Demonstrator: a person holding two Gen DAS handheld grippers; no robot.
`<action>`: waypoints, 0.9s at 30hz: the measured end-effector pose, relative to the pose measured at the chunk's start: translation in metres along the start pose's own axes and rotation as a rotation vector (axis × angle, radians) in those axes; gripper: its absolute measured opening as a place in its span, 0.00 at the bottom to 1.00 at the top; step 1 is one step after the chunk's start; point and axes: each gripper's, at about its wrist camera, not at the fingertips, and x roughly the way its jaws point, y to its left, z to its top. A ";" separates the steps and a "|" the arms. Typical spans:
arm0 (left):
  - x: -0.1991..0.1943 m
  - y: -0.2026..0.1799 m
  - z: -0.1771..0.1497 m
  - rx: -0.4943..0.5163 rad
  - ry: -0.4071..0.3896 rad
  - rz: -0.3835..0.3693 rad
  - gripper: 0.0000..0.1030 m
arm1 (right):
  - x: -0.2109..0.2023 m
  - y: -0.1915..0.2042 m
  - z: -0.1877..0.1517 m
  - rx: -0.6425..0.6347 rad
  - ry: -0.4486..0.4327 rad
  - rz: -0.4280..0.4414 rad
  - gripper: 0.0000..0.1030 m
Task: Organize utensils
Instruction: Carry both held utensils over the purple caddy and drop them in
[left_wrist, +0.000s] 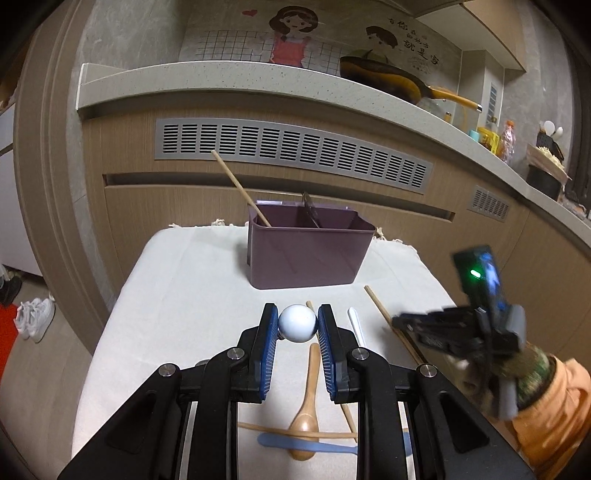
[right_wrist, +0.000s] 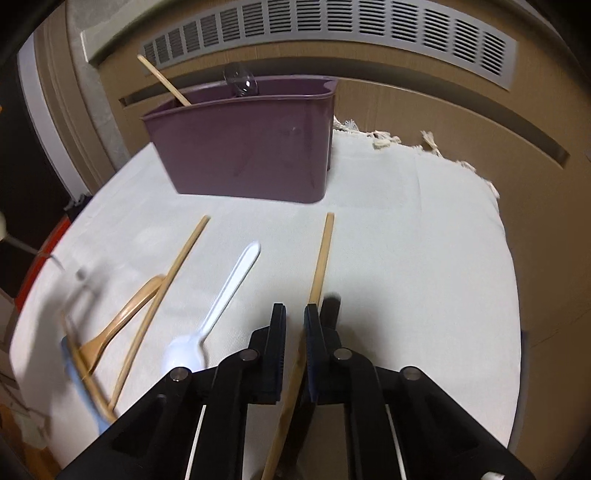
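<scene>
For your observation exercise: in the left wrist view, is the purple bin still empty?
No: the purple bin already holds a wooden chopstick leaning out.

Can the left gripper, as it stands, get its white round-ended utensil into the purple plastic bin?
Probably yes: the left gripper grips the white utensil, and only bare white cloth lies before the open-topped purple bin.

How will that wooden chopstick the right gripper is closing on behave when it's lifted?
The chopstick looks thin, stiff and light. The right gripper pinches it near one end, so the long free end may droop or pivot. Its smooth, narrow shaft could slip between the pads.
</scene>
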 end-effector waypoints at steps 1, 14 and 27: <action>0.000 0.000 0.000 0.002 -0.001 -0.002 0.22 | 0.007 -0.004 0.008 0.010 0.006 -0.013 0.10; 0.006 0.003 -0.002 -0.007 0.020 -0.022 0.22 | 0.033 0.005 0.020 -0.059 0.076 -0.010 0.08; -0.009 -0.009 0.005 0.005 0.016 -0.039 0.22 | -0.105 0.010 -0.006 -0.004 -0.182 0.179 0.06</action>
